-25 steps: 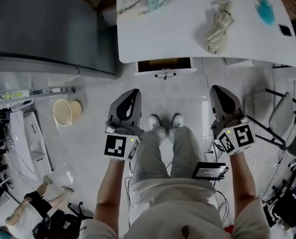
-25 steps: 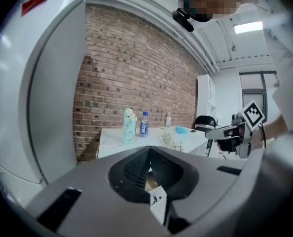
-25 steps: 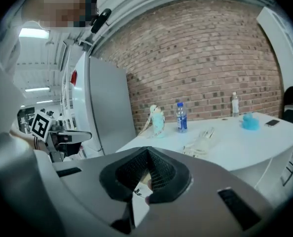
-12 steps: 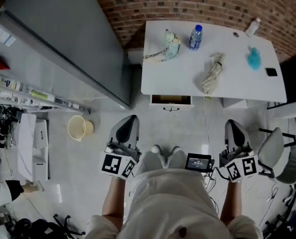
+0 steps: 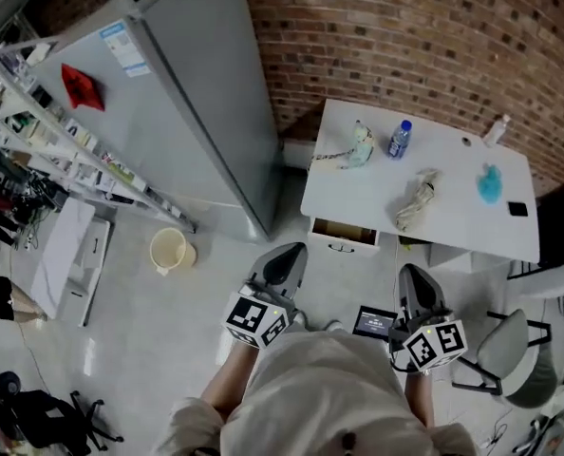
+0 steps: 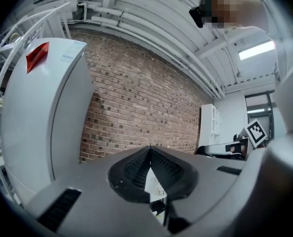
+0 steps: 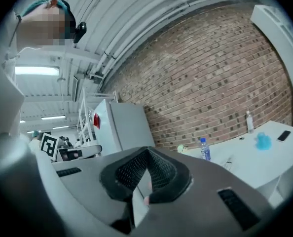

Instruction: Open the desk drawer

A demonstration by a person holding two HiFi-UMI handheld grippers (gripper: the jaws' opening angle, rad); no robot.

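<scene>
Raised since before: left gripper [image 5: 288,253], right gripper [image 5: 412,274], both clamped shut, empty. Drawer [image 5: 344,236] lies ahead, nearer the left.

the drawer [image 5: 345,234] runs hidden under the desk [image 5: 358,193] (contents too small to tell).

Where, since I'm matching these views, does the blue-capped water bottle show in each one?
Head view: the water bottle stands on the white desk, right of centre, upper half.
Left gripper view: not in it.
Right gripper view: right of centre, lower half, on the desk.
Shared landmark: the red sticker on the fridge, in all three.
</scene>
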